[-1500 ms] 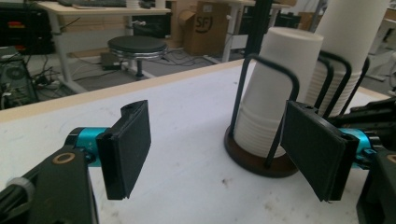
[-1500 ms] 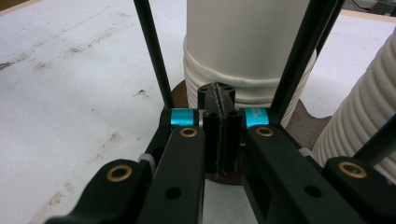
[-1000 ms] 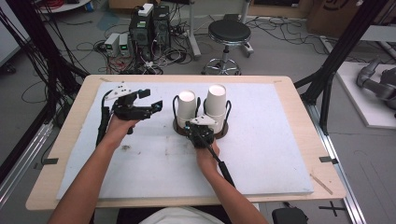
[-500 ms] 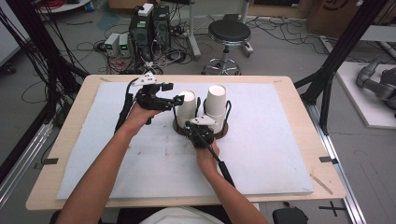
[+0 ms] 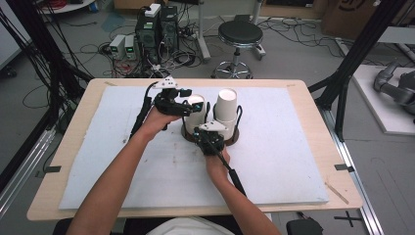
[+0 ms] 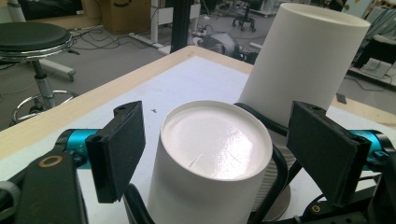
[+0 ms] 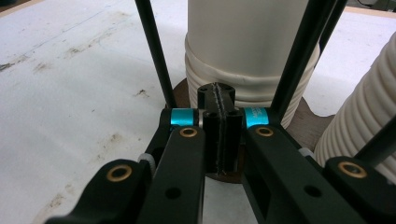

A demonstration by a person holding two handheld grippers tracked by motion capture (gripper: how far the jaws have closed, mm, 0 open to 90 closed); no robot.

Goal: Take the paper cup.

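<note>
While the left gripper (image 6: 217, 154) stands with its jaws spread wide to either side of the near cup stack (image 6: 212, 163), touching nothing, the stack sits upside down on the dark stand (image 5: 234, 138). Thin paper cups, I judge: light, easily crushed, so take the wall just below the flat bottom. Right of it stands the taller stack (image 5: 226, 108). In front of the stand, the right gripper (image 7: 219, 135) is clenched, holding nothing.

We see two white paper cup stacks: the nearer stack (image 6: 212, 158) has a smooth, faintly glossy upturned base, the taller one (image 6: 299, 60) matt walls with ribbed rims. Black wire holder rods (image 7: 152, 51) look glossy. The white table cover (image 5: 122, 161) is matt and smudged, on a pale wooden tabletop (image 5: 78, 112).
</note>
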